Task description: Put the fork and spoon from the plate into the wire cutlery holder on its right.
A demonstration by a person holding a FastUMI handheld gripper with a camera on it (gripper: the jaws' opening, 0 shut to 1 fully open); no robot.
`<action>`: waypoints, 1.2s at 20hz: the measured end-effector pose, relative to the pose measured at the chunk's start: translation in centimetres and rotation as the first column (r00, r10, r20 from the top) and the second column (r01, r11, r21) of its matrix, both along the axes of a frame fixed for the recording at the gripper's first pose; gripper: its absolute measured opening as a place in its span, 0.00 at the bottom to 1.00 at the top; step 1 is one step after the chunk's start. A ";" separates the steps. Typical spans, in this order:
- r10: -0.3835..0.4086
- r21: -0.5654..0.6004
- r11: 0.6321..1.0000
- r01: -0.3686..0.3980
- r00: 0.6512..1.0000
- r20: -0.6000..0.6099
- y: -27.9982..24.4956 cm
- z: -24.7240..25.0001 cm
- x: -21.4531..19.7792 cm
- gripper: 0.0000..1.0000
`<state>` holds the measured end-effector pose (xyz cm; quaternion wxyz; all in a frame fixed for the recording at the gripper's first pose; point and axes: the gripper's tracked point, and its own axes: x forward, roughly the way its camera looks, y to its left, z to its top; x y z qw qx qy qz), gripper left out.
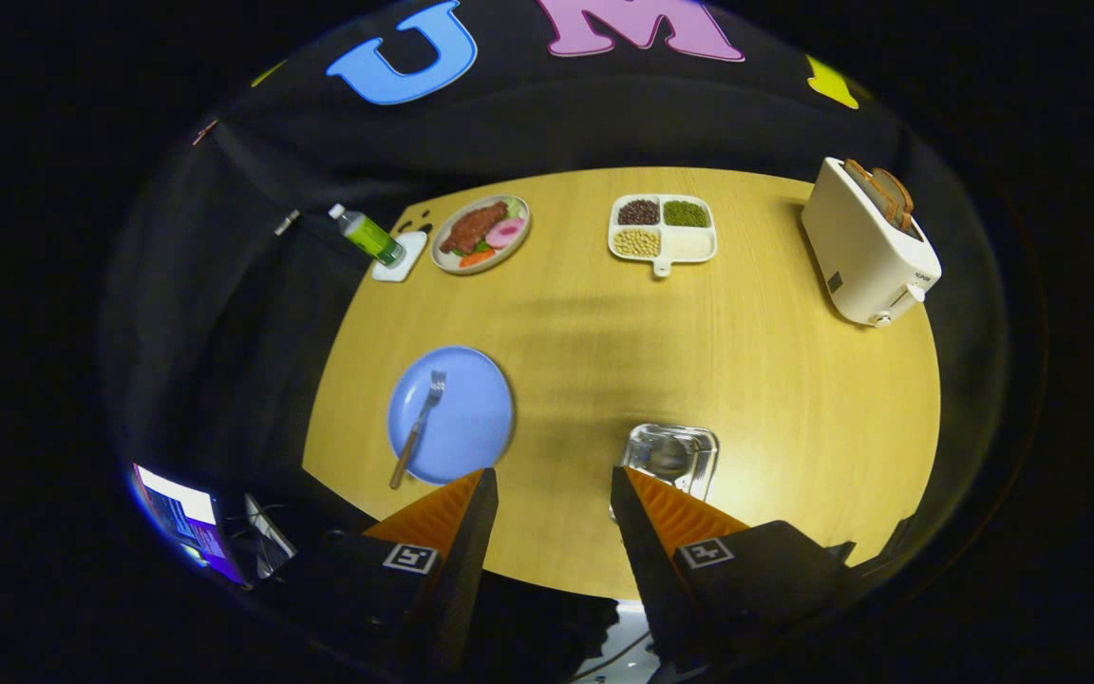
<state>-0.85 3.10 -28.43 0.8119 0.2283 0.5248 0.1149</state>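
A blue plate [466,418] lies on the round wooden table [775,399], just beyond my left finger. On it rests a fork [417,427] with a wooden handle; its tines point away and the handle end overhangs the plate's near rim. The wire cutlery holder [672,454] stands to the plate's right, just beyond my right finger, and I look down into it from above. A rounded grey shape sits inside it; I cannot tell what it is. My gripper [552,486] hangs well above the table's near edge, open, with nothing between its fingers.
At the far side stand a plate of food [480,233], a divided tray of beans [663,231] and a green bottle [368,236] on a white coaster. A white toaster [868,249] with bread sits far right. A lit screen [181,513] is off the table, near left.
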 end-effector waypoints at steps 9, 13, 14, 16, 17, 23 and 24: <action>0.066 0.145 0.987 -0.066 0.998 0.000 13.9 1.1 1.8 0.78; 0.101 0.151 0.984 -0.090 0.993 -0.069 18.7 -2.2 3.3 0.78; 0.110 0.137 0.986 -0.097 0.990 -0.089 19.4 -3.3 3.7 0.78; 0.125 0.112 0.988 -0.111 0.983 -0.132 20.7 -5.5 4.1 0.78; 0.134 0.108 0.987 -0.118 0.978 -0.158 21.4 -6.4 4.2 0.78; 0.128 0.070 0.991 -0.114 0.958 -0.255 24.6 -11.7 4.9 0.78; 0.123 0.054 0.992 -0.112 0.955 -0.270 24.8 -12.6 5.0 0.78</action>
